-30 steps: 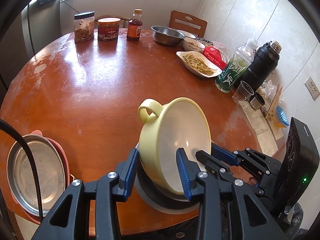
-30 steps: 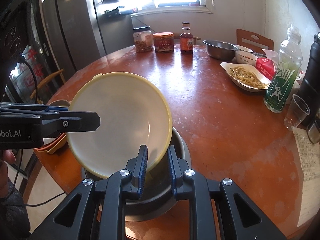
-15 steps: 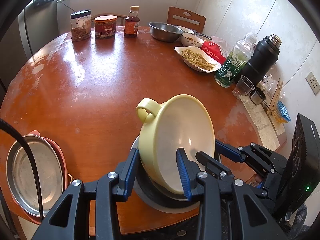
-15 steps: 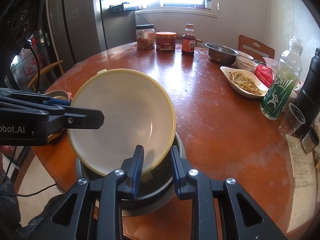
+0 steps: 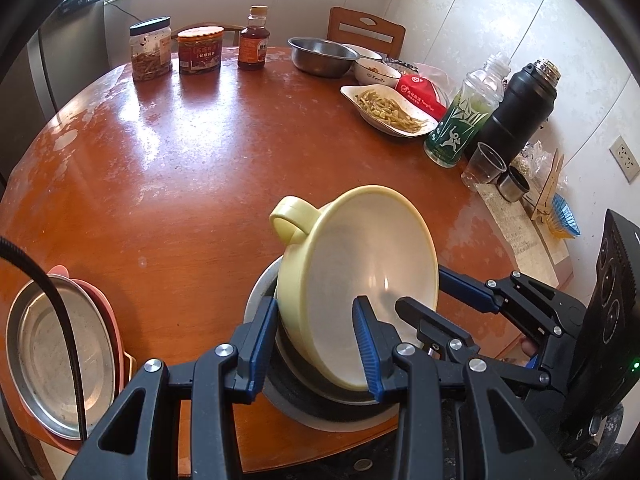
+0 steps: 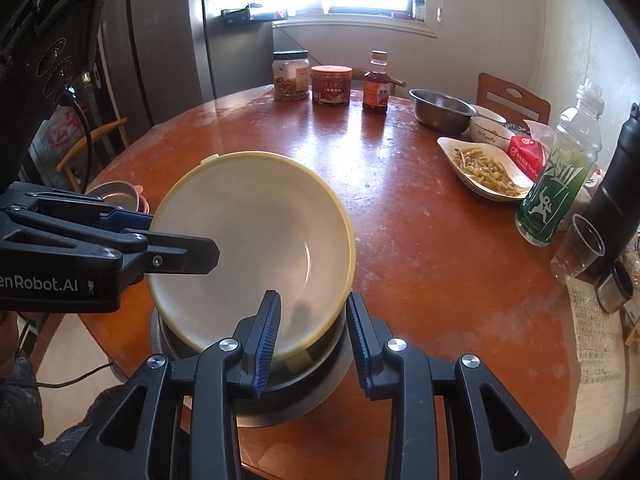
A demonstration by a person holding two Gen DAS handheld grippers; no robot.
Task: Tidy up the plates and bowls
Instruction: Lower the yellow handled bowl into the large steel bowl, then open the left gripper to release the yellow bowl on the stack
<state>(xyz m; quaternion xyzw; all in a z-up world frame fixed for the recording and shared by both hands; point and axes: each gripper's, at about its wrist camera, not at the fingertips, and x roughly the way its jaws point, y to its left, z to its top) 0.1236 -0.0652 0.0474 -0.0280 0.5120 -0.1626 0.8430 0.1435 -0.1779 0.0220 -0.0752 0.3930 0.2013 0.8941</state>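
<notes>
One yellow bowl (image 5: 360, 288) sat tilted in the steel bowl (image 5: 264, 300) at the table's (image 5: 180, 168) near edge. Left gripper (image 5: 316, 344) clamped its rim; right gripper (image 6: 314, 332) was opening, pads off the rim. Best lower it level, then let go.

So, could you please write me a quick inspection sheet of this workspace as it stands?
Surface: round wooden table, worn and glossy.
Job's things: yellow bowl tilted in a steel bowl; steel plate on a pink plate.
Clutter: jars, sauce bottle, metal basin, food dish, green bottle, black flask, cups.
Grippers: left gripper straddles the yellow bowl's wall; right gripper opening around its rim.
Cables: black cable over the plates.
Surroundings: chair, window, wall socket.
</notes>
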